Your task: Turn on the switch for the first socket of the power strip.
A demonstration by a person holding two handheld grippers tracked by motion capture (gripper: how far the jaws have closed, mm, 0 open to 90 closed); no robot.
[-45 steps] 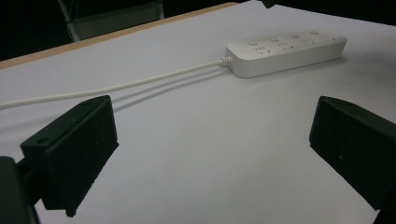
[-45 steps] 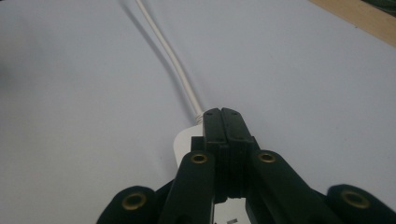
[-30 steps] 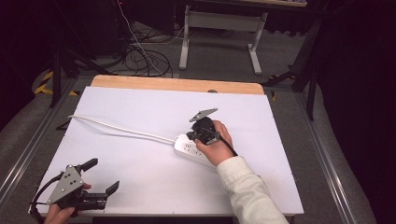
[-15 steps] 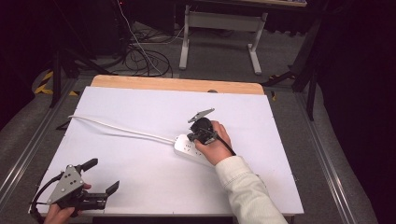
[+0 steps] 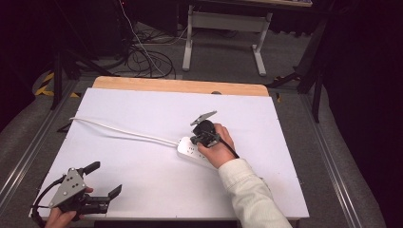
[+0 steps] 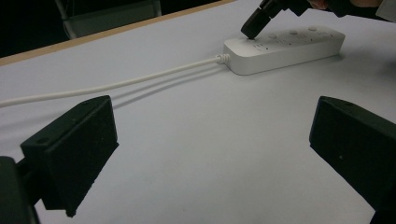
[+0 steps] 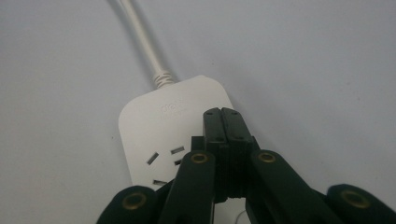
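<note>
A matte white sheet covers the table (image 5: 142,190), leaving a strip of pale wood bare at its 12 o'clock edge; beyond lie grey floor and tangled black cables (image 5: 142,57). The smooth, round-cornered white power strip (image 5: 190,151) lies near the table's middle, its cord (image 5: 119,130) running toward 10 o'clock. The right claw (image 5: 194,141), jaws pressed together and empty, touches the strip's top. The left claw (image 5: 104,179), at 7 o'clock, gapes wide and empty

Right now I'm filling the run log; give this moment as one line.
right gripper: shut, tips on power strip | left gripper: open, idle | cord: trailing left
</note>
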